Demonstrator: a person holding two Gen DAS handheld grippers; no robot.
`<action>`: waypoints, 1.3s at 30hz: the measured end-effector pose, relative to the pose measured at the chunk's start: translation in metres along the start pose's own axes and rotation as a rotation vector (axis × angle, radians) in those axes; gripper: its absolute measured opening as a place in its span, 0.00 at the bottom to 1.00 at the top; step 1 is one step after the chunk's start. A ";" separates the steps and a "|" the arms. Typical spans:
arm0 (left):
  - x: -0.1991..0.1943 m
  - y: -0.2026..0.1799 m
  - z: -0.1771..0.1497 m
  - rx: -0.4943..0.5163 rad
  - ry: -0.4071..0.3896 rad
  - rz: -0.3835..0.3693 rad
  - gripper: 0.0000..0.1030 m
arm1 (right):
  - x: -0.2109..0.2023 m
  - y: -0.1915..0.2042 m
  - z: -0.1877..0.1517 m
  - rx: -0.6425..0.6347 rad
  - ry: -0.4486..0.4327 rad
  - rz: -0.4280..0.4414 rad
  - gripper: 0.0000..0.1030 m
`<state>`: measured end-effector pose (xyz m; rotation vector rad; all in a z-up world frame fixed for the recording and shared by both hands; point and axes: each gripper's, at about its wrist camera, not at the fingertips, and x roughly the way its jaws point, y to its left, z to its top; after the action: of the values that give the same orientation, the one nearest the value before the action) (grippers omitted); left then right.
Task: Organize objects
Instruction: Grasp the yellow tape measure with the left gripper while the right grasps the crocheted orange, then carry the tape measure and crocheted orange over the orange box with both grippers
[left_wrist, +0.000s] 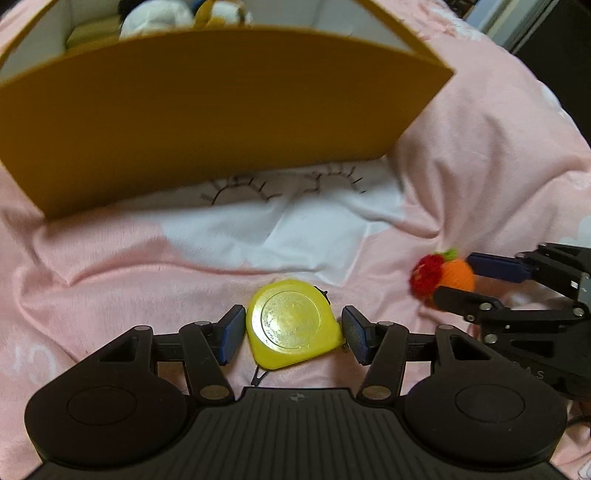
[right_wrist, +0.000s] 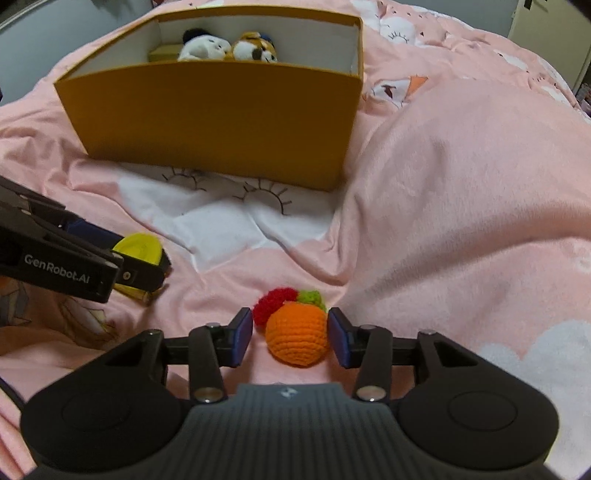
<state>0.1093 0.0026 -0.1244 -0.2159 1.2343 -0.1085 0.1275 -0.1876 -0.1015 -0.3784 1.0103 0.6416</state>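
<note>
A yellow tape measure (left_wrist: 291, 325) sits between the pads of my left gripper (left_wrist: 293, 332), and both pads touch its sides. In the right wrist view the tape measure (right_wrist: 138, 245) shows at the left inside the left gripper (right_wrist: 147, 266). An orange crocheted fruit (right_wrist: 297, 334) with red and green tufts sits between the pads of my right gripper (right_wrist: 291, 336); the right pad touches it and the left pad stands very close. The fruit (left_wrist: 448, 275) and right gripper (left_wrist: 454, 280) also show at the right of the left wrist view. A mustard open box (right_wrist: 221, 110) stands ahead.
Everything lies on a rumpled pink blanket (right_wrist: 461, 184) with a white patch (right_wrist: 236, 225). The box (left_wrist: 203, 107) holds two plush toys (right_wrist: 207, 46) and a flat yellowish item. The blanket bulges high on the right of the box.
</note>
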 end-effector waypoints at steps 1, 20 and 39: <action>0.001 0.001 -0.001 -0.010 0.004 0.006 0.69 | 0.002 -0.001 0.000 0.003 0.006 -0.007 0.49; -0.018 0.003 -0.008 -0.092 -0.044 0.026 0.60 | 0.006 -0.007 -0.001 0.056 0.021 0.013 0.42; -0.118 -0.013 0.067 -0.028 -0.439 -0.063 0.60 | -0.087 0.013 0.106 -0.216 -0.330 -0.019 0.42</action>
<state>0.1342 0.0207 0.0083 -0.2863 0.7927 -0.0922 0.1562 -0.1446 0.0269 -0.4531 0.6246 0.7706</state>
